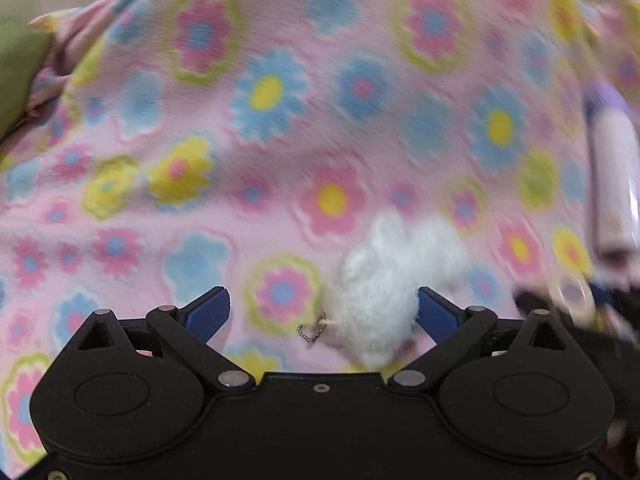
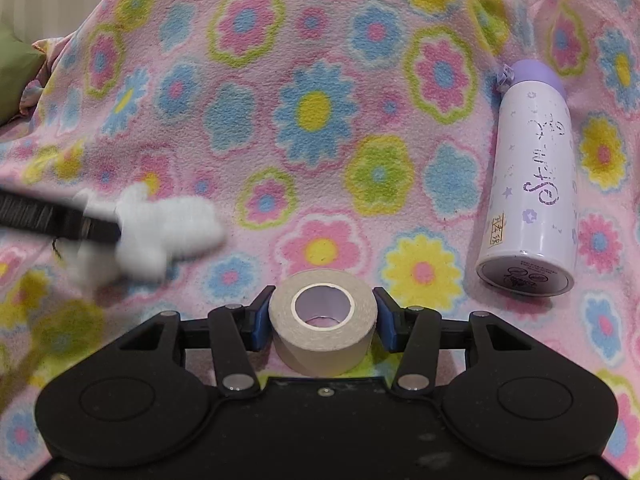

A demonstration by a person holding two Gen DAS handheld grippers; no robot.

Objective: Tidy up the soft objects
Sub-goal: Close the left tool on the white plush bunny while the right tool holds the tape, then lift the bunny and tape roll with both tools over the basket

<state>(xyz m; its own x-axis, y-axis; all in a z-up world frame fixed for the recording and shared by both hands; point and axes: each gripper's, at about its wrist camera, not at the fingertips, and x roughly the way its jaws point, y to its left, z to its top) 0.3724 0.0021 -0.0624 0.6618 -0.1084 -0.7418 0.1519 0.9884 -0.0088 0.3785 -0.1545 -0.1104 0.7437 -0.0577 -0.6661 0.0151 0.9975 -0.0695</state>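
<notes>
A white fluffy plush keychain [image 1: 384, 280] with a small metal chain lies on the pink flowered blanket [image 1: 280, 128]. My left gripper [image 1: 324, 312] is open around it, the right finger touching the fluff, the left finger apart. The view is motion-blurred. In the right wrist view the plush [image 2: 160, 236] shows at the left, blurred, with the left gripper's black arm over it. My right gripper [image 2: 324, 316] is shut on a beige roll of tape [image 2: 324, 320], which stands on the blanket [image 2: 320, 120].
A white and purple bottle [image 2: 528, 184] lies on its side on the blanket at the right; it also shows in the left wrist view [image 1: 612, 168]. A green cushion [image 2: 16, 68] sits at the far left edge.
</notes>
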